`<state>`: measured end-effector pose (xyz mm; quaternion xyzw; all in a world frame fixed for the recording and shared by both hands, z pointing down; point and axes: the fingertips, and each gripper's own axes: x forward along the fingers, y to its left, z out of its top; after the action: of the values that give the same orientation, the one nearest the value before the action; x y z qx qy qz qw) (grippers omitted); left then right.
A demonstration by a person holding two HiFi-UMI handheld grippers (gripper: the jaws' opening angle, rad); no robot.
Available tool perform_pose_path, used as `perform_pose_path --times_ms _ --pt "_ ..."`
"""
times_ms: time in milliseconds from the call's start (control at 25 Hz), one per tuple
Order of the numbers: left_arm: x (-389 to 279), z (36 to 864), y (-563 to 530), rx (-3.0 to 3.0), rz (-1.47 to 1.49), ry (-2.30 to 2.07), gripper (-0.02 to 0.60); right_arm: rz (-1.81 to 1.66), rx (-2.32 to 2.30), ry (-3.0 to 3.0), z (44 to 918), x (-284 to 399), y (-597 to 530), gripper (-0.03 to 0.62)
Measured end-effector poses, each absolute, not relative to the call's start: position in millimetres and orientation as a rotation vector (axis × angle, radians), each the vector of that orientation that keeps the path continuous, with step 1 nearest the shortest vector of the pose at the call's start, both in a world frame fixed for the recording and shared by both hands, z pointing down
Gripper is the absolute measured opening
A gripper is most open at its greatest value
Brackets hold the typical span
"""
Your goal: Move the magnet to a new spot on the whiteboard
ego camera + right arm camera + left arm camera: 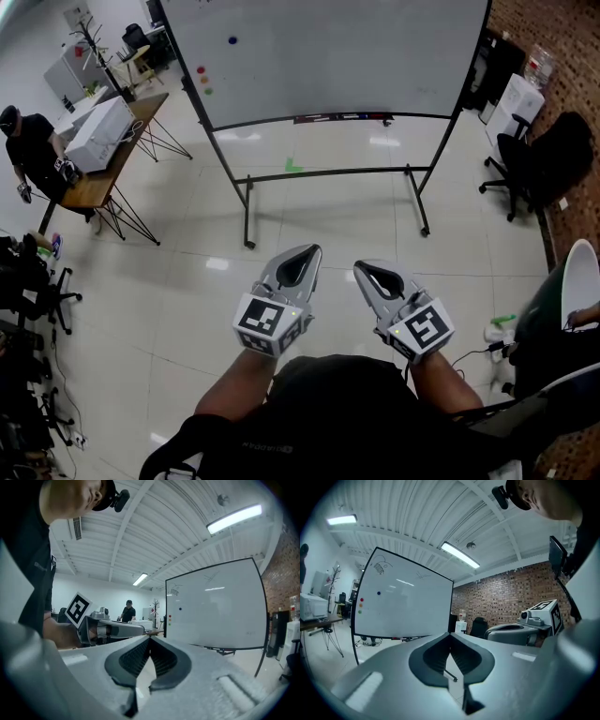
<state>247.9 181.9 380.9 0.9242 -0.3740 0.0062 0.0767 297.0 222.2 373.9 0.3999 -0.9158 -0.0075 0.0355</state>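
A whiteboard [328, 56] on a black wheeled stand faces me across the floor. A dark blue magnet [232, 40] sticks near its upper left. Below it sit a red magnet [201, 68], an orange magnet [204, 80] and a green magnet [208, 91] in a short column. My left gripper [309, 249] and right gripper [360, 266] are held side by side close to my body, well short of the board, both shut and empty. The left gripper view shows the board [403, 606] and blue magnet [378, 593] past shut jaws; the right gripper view shows the same blue magnet [180, 609].
A wooden trestle table [108, 173] with white boxes stands at the left, with a person [33, 150] beside it. Black office chairs [534, 164] stand at the right. The stand's feet [248, 242] and a green tape mark [293, 167] lie on the tiled floor.
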Motion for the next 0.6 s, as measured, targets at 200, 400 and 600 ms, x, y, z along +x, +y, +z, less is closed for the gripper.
perform_pose_path --times_ms 200,400,600 --pt "244.8 381.8 185.0 2.772 0.021 -1.125 0.015 -0.025 1.226 -2.811 375.1 294.1 225.0 0.000" --pt "235.8 383.9 181.6 2.785 0.008 -1.141 0.015 -0.029 1.211 -2.805 376.3 287.1 223.6 0.000" --pt "223.3 382.3 179.8 2.763 -0.003 -1.133 0.015 -0.032 1.199 -2.801 375.8 273.4 219.8 0.000"
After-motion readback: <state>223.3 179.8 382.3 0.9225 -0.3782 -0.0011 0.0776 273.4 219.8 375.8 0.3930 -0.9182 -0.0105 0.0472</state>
